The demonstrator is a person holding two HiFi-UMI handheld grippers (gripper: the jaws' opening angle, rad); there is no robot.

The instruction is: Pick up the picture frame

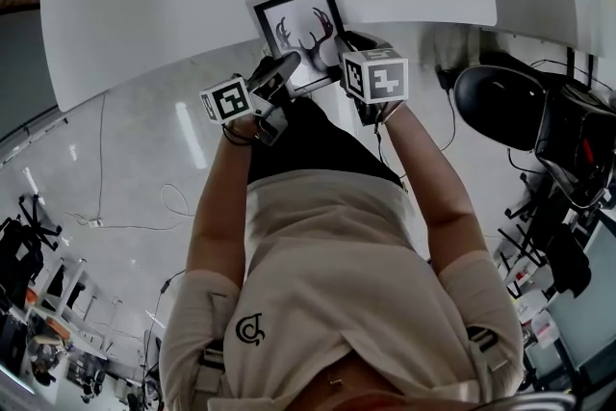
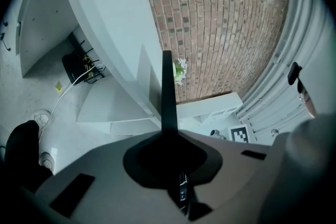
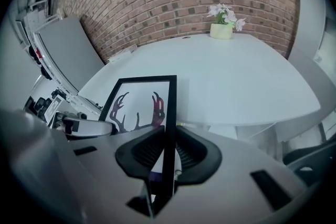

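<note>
Head view: the picture frame [image 1: 300, 26], a black-bordered antler print, sits at the near edge of the white table [image 1: 173, 5], with its lower part overhanging toward the person. The left gripper [image 1: 282, 67] is clenched on the frame's left border, which the left gripper view shows end-on as a thin dark bar between the jaws. The right gripper [image 1: 348, 43] is clamped on the right border. The grasp appears complete. The lift is judged the step left, since it cannot be told whether the frame is clear of the tabletop. One container shows: a small pale pot [image 3: 221, 31] at the table's far side, holding pale flowers [image 3: 224, 12].
</note>
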